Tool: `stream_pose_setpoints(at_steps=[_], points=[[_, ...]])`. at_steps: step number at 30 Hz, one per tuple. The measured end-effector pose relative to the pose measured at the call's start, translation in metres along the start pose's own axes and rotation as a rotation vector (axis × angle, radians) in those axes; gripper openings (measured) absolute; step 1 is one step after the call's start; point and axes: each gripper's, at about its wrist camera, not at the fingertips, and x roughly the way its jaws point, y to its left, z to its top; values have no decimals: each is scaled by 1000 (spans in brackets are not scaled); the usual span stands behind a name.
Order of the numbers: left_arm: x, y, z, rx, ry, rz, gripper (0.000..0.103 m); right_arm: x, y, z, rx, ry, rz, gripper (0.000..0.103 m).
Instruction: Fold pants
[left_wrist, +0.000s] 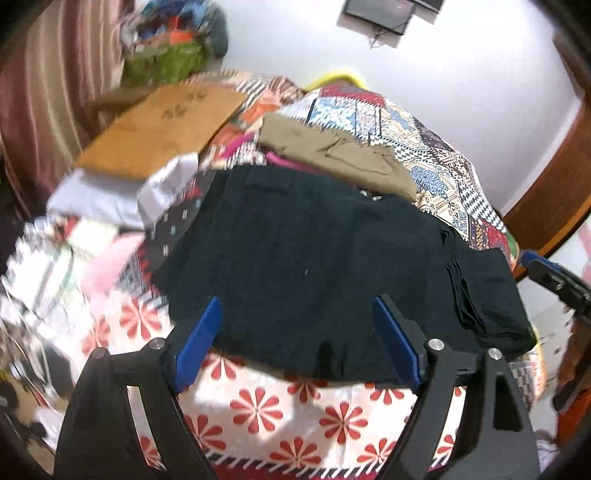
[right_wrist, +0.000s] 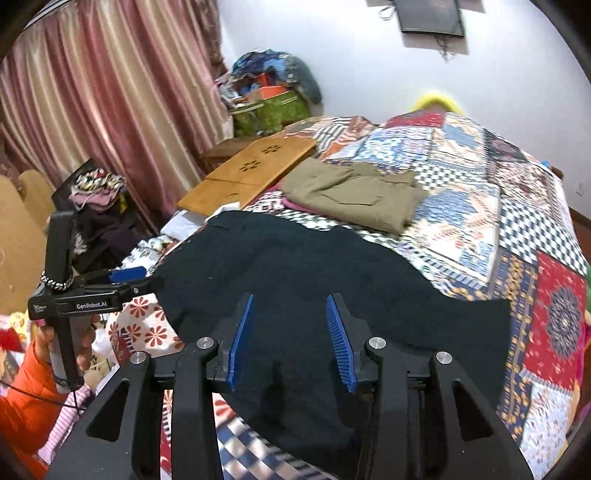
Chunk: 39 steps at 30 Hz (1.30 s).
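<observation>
Black pants (left_wrist: 314, 258) lie folded in a wide dark block on the patchwork bedspread (left_wrist: 424, 147), with extra layers bunched at their right end. My left gripper (left_wrist: 297, 332) hovers over the near edge of the pants; its blue pads stand far apart and hold nothing. In the right wrist view the same black pants (right_wrist: 314, 277) spread under my right gripper (right_wrist: 291, 332), whose ribbed blue pads are parted with no cloth between them. The left gripper (right_wrist: 140, 277) shows at the pants' left end, held by a hand in an orange sleeve. The right gripper (left_wrist: 543, 269) peeks in at the right edge.
Folded khaki pants (right_wrist: 351, 195) lie beyond the black pair. A wooden lap board (right_wrist: 251, 173) rests at the bed's far left, with white cloth (left_wrist: 110, 199) beside it. A heap of clothes and a green box (right_wrist: 269, 107) stand by the curtain (right_wrist: 92, 110).
</observation>
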Motion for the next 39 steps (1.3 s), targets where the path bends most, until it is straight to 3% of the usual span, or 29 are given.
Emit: stream_pose_setpoints(at_steps=[11,20,26,29,32,37,39], points=[[38,36,-40,-253,189,-204,84,49,29,-8,-78,106,28,37],[67,35,-24,-318,178,-287,84,73,21,-24,-43,215,53,37],[83,34,-5,-335,165,-266,83,76,17,-27,-16,240,75,37],[83,30,3,-308,149,-211,76,76,17,-28,-8,245,81,37],[81,26,10,-277,117,-159,65,77,15,-28,5,249,86,37],[84,28,18,-239,89,-75,36,78,15,-30,16,257,84,37],[84,24,21,-206,67,-46,32,77,15,-31,16,258,84,37]])
